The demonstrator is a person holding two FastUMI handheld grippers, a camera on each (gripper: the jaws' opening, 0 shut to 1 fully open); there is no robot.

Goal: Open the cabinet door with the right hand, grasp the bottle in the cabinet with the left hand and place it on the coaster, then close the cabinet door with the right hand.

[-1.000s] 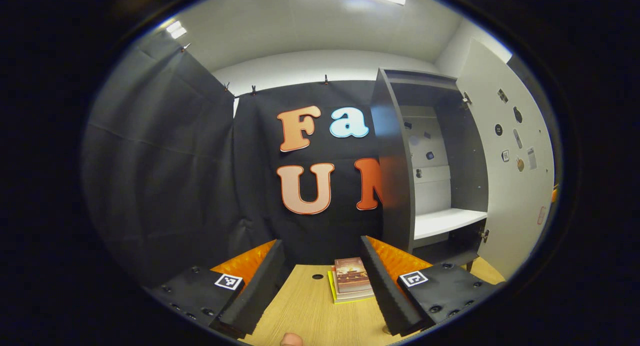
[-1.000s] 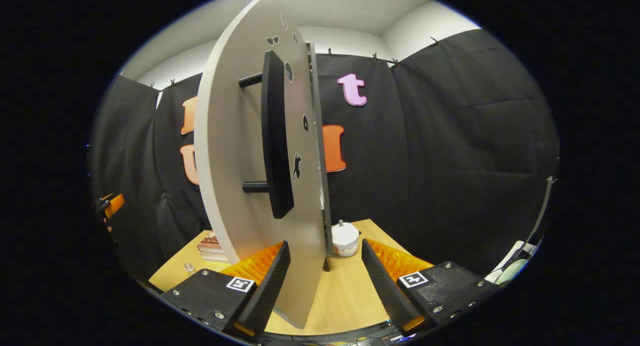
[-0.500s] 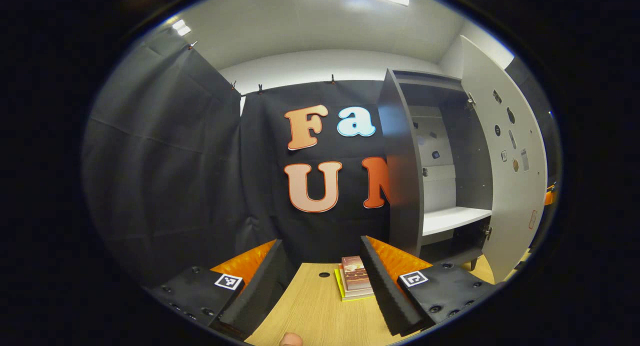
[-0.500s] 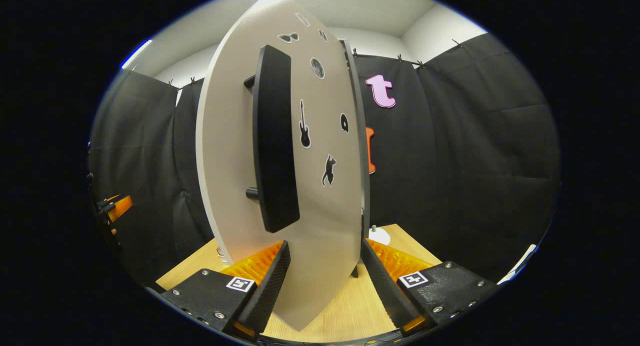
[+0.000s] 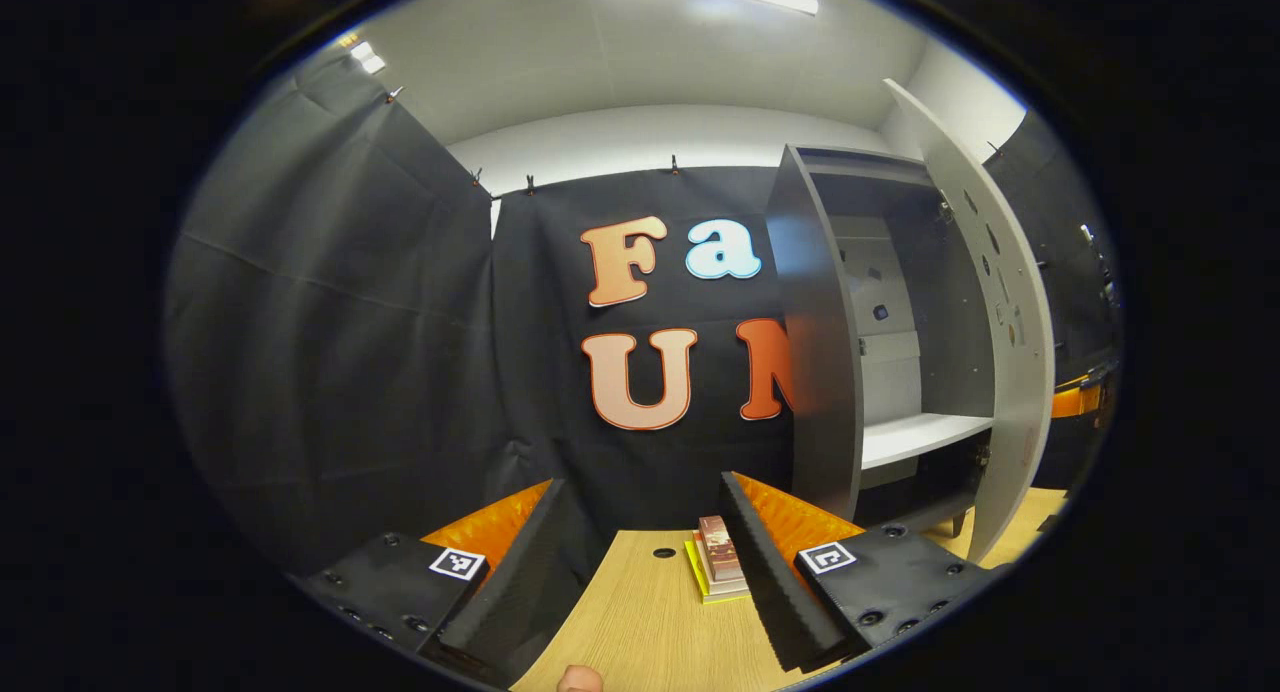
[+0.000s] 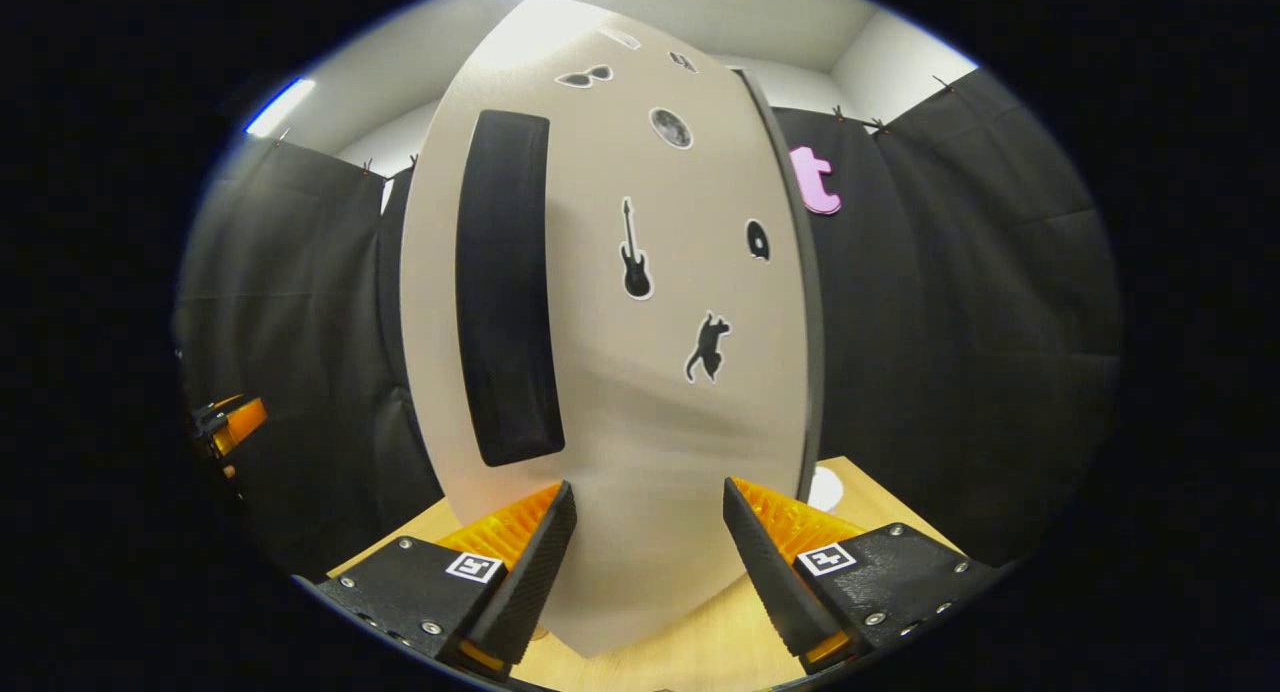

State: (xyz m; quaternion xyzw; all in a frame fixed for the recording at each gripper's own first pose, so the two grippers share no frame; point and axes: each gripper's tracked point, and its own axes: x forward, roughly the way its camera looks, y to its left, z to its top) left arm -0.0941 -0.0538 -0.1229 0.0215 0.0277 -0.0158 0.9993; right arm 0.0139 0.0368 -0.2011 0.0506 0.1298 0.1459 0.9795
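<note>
With the cabinet door [image 6: 640, 392] half shut and the right gripper [image 6: 648, 562] fingers spread, empty, push flat and steady beside the handle [image 6: 505, 292] until it seats.

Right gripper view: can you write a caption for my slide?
Open tool faces the cabinet door, whose black handle sits beside guitar and cat stickers.

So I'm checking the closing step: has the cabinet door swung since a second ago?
Yes. In the left gripper view the cabinet door has swung inward toward the cabinet, narrowing the opening.
</note>
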